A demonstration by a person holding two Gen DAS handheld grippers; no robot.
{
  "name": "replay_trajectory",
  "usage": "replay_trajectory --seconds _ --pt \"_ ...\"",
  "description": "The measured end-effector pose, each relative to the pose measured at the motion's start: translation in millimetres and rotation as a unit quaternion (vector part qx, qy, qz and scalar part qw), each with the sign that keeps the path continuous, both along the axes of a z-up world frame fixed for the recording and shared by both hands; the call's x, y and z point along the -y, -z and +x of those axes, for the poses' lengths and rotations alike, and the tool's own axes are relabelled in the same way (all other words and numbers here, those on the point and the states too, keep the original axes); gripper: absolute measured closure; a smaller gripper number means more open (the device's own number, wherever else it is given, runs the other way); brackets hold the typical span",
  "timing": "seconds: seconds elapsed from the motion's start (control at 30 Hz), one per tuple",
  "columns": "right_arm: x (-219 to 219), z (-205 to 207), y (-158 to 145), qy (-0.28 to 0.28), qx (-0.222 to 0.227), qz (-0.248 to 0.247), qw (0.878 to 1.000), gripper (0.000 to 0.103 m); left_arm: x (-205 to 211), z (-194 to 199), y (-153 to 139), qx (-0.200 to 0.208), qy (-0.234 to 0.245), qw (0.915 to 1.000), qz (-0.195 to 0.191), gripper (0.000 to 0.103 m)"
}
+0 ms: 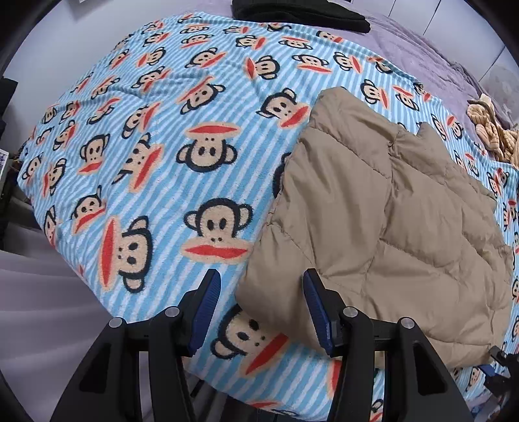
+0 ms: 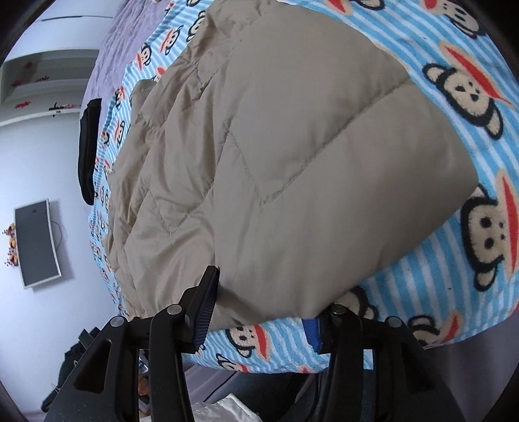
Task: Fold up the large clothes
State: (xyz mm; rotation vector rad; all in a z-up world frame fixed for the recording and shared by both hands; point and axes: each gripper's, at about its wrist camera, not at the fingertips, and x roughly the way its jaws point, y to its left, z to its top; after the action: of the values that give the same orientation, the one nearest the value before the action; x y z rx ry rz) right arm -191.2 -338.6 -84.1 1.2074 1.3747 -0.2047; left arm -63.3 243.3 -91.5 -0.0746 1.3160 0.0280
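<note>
A tan quilted puffer jacket [image 1: 382,220] lies folded on a blue striped monkey-print blanket [image 1: 155,168] on a bed. My left gripper [image 1: 261,292] is open above the jacket's near left corner, its fingers either side of the corner, holding nothing. In the right wrist view the jacket [image 2: 292,155] fills the middle. My right gripper [image 2: 259,292] is open at the jacket's near edge; the cloth bulges over the right finger and hides its tip. The blanket [image 2: 454,276] shows on the right.
A black garment [image 1: 298,14] lies at the far edge of the blanket, also in the right wrist view [image 2: 89,149]. A beige knit item [image 1: 493,130] lies at the right. Purple bedding [image 1: 421,48] lies beyond. A wall-mounted screen [image 2: 37,243] shows at left.
</note>
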Motion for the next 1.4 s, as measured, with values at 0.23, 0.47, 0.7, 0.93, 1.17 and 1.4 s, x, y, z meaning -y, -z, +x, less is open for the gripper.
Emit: replay_trajectory --seconds 0.23,0.47,0.7,0.93,1.17,1.4 --pt "-31.9 -4.6 -18.8 -0.093 0.042 0.006 0.995 0.05 14.6 3.1 -13.8 0.007 0.01 0.9998 -0.015 0.048" --pt "-70.8 33.5 -36.1 -0.146 0.08 -0.035 0.985 0.046 35.8 27.8 -12.3 -0.01 0.088 0.9957 -0.025 0.048" --pt "-114.1 62.6 -32.0 -0.158 0.065 -0.051 0.984 0.046 38.4 52.3 -10.5 -0.003 0.14 0.99 -0.021 0.0" --pt "-130.8 72.9 -31.1 -0.159 0.045 -0.074 0.984 0.035 24.0 74.5 4.6 -0.018 0.153 0.9874 -0.036 0.0" --pt "-143.5 91.6 -32.8 -0.143 0.045 -0.127 0.98 0.018 9.7 100.0 23.7 -0.032 0.171 0.9839 -0.039 0.0" --pt "-156.7 109.3 -17.5 -0.155 0.016 -0.141 0.978 0.007 0.7 120.2 43.8 -0.047 0.199 0.9763 -0.072 0.0"
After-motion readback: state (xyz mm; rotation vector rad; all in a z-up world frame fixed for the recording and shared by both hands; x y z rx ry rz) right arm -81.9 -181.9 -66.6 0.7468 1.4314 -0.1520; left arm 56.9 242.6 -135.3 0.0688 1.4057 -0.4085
